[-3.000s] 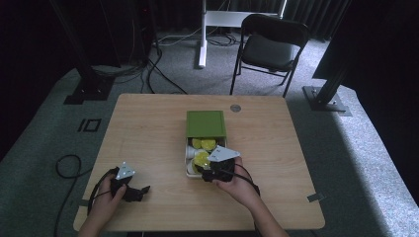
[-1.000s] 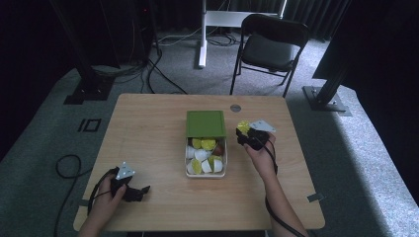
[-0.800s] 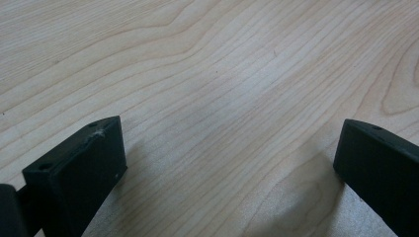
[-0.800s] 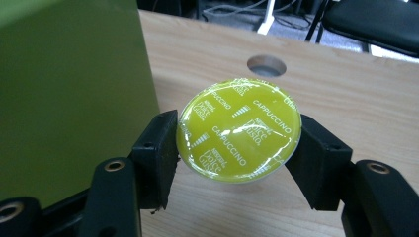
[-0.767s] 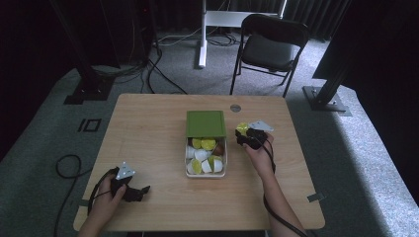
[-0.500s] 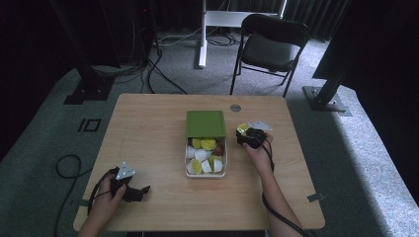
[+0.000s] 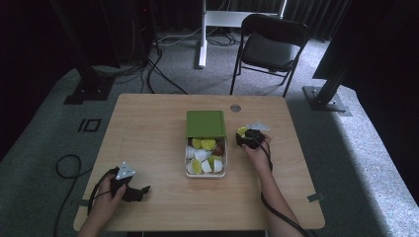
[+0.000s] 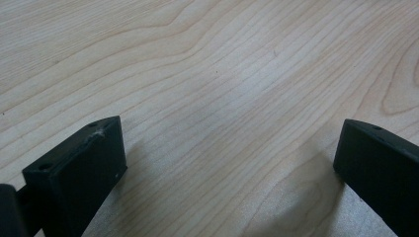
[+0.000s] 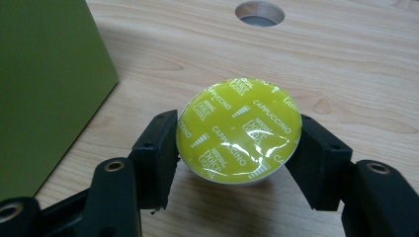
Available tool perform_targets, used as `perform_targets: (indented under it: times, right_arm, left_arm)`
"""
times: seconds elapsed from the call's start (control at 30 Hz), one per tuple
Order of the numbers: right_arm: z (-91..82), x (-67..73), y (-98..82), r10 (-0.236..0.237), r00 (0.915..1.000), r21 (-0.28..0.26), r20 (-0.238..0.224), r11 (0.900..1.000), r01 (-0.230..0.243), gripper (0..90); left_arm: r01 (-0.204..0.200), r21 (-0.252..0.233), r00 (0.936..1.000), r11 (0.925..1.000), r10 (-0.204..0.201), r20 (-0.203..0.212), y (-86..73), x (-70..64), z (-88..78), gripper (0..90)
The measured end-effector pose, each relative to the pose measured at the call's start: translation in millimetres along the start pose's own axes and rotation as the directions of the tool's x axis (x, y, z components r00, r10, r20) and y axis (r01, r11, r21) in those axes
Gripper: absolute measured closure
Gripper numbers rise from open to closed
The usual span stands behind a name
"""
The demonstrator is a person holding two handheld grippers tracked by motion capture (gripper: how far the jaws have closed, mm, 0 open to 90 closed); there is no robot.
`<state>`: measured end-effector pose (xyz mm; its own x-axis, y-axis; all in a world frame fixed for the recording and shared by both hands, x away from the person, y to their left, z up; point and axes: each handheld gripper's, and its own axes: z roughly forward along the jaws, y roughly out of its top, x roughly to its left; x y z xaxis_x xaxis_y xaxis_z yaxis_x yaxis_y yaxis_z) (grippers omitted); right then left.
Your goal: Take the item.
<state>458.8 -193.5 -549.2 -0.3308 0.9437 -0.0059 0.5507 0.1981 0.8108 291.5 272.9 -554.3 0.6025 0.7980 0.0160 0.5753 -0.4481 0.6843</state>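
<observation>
On the table (image 7: pixel 148 128), just right of the green lid (image 7: pixel 205 123), the right gripper (image 7: pixel 245 137) grasps one yellow-green capsule (image 9: pixel 239 129). The white box (image 7: pixel 206 173) holds roughly nine more capsules. The left gripper (image 7: pixel 141 191) rests near the front-left edge, jaws released and empty.

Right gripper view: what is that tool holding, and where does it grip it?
The right tool holds a yellow-lidded coffee capsule, clamped by opposite sides at its rim, lid facing up.
</observation>
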Motion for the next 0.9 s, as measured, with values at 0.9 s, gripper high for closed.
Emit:
perform_targets:
  times: [0.9]
  right_arm:
    - [-30.5, -9.6, -12.2, -0.038, 0.9967, -0.01, -0.072, 0.999, 0.037, 12.8]
  left_arm:
    - [0.001, 0.0, 1.0, 1.0, -0.001, 0.0, 0.0, -0.1, 0.0, 0.5]
